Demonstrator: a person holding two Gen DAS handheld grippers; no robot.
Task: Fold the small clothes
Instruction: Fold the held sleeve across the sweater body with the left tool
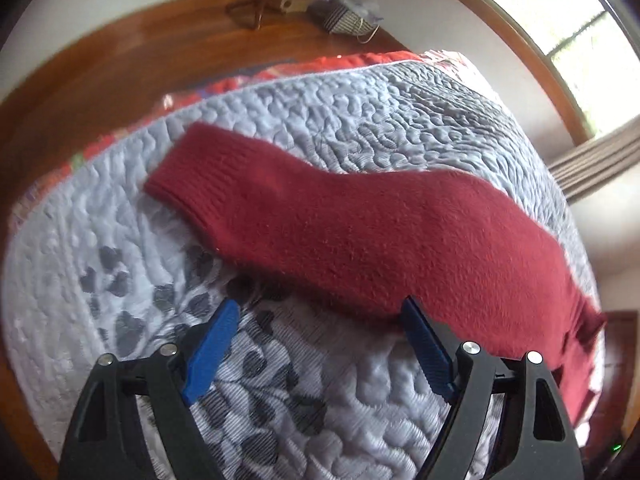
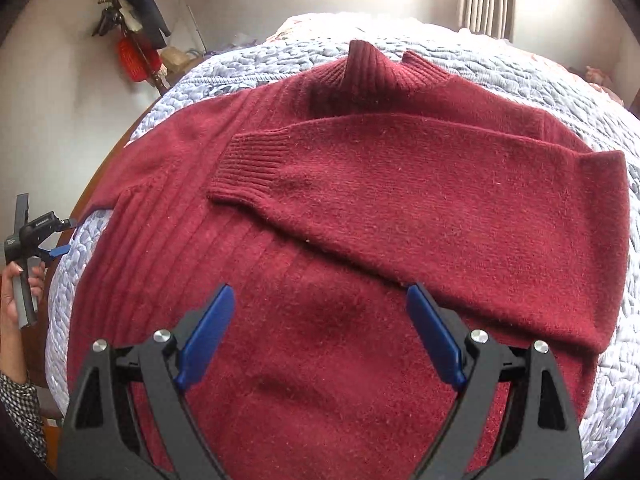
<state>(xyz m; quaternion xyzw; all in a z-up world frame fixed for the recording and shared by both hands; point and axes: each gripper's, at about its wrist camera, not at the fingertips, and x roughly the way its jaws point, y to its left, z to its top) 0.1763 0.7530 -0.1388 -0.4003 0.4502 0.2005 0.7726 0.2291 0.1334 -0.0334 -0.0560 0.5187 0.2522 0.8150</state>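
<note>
small white print on black device (image 2: 38, 228) in person's hand, too blurred to read; no other text.

Grey quilted bedspread (image 2: 500, 64) over a bed; coat stand (image 2: 132, 32) against the wall; curtained window (image 1: 560, 28).

Sweater (image 2: 360, 208): dark red knit, fuzzy matt nap, ribbed at cuff and collar. Quilt (image 1: 360, 96): pale stitched cloth, puckered. Floor (image 1: 120, 56): wood, glossy. Right gripper (image 2: 320, 304) and left gripper (image 1: 320, 316): matt black plastic, blue ridged pads (image 1: 424, 352), shiny metal pins.
</note>
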